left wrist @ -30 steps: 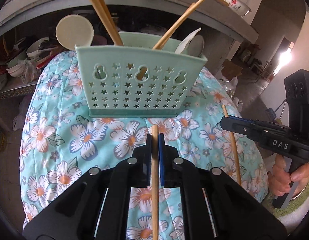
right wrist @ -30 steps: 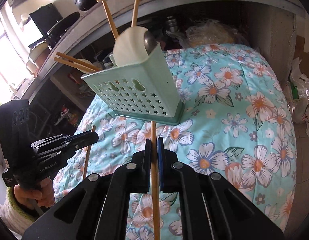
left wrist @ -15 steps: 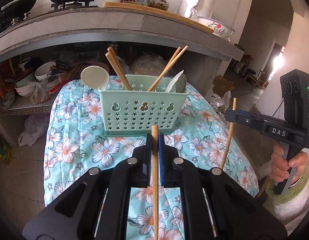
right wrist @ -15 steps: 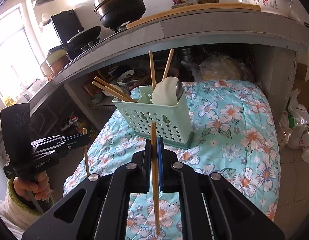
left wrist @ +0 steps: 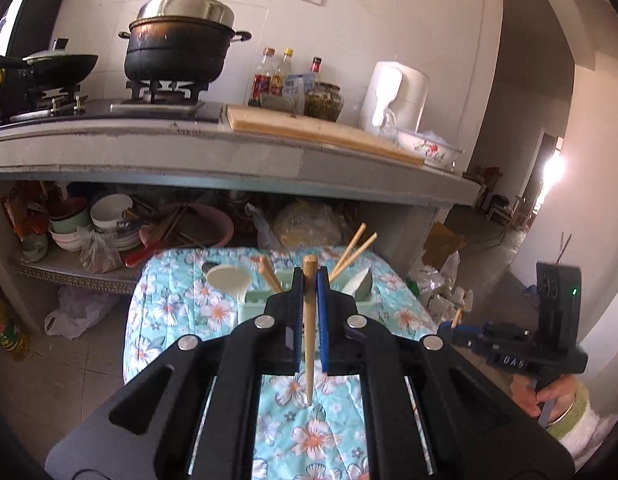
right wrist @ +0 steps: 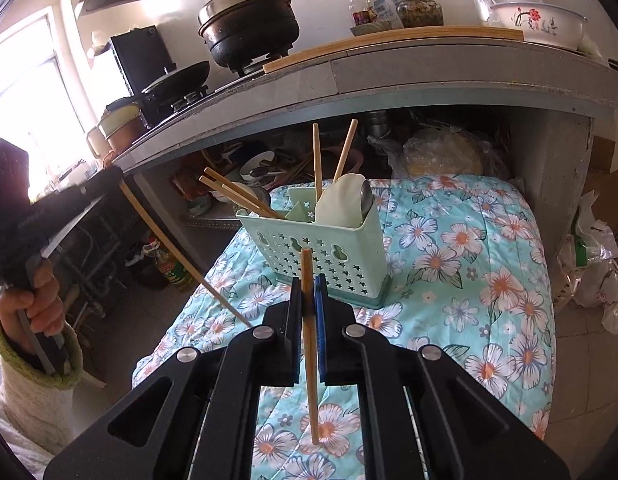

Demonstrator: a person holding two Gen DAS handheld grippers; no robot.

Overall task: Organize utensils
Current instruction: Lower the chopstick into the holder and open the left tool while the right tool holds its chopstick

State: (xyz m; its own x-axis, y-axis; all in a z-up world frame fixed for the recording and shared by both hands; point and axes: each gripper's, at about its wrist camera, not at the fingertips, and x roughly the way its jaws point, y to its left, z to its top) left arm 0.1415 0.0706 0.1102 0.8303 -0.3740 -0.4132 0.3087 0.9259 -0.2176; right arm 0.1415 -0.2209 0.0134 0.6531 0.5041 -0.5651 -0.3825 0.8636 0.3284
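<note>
A person is standing before a low table draped in a turquoise cloth printed with white and orange flowers [right wrist: 469, 264], holding a black two-finger gripper in each hand. The left gripper [left wrist: 309, 280] is clamping a light wooden chopstick [left wrist: 308, 320] between its nearly closed jaws, the stick standing upright with its blunt end poking above the fingers. The right gripper [right wrist: 307, 284] is doing the same with a second wooden chopstick [right wrist: 309, 344], jaws pinched tight on it, the stick running top to bottom through the grip.

A pale mint-green plastic utensil caddy with star-shaped cut-outs [right wrist: 329, 252] is sitting upright on the cloth, just beyond the right gripper's fingertips. It is divided into compartments. Two pairs of wooden chopsticks [right wrist: 245, 196] are leaning out of it, one pair slanting off the left end, the other rising from the middle. A cream plastic ladle [right wrist: 341, 200] and a metal spoon [right wrist: 367, 200] are standing in the right-hand end. From the left wrist view the caddy is mostly hidden behind the gripper.

Behind, a grey concrete counter [left wrist: 229, 152] is carrying a black lidded pot [left wrist: 179, 46], sauce bottles and a white flowered bowl [left wrist: 427, 148]. The shelf beneath is holding stacked bowls [left wrist: 105, 216].
</note>
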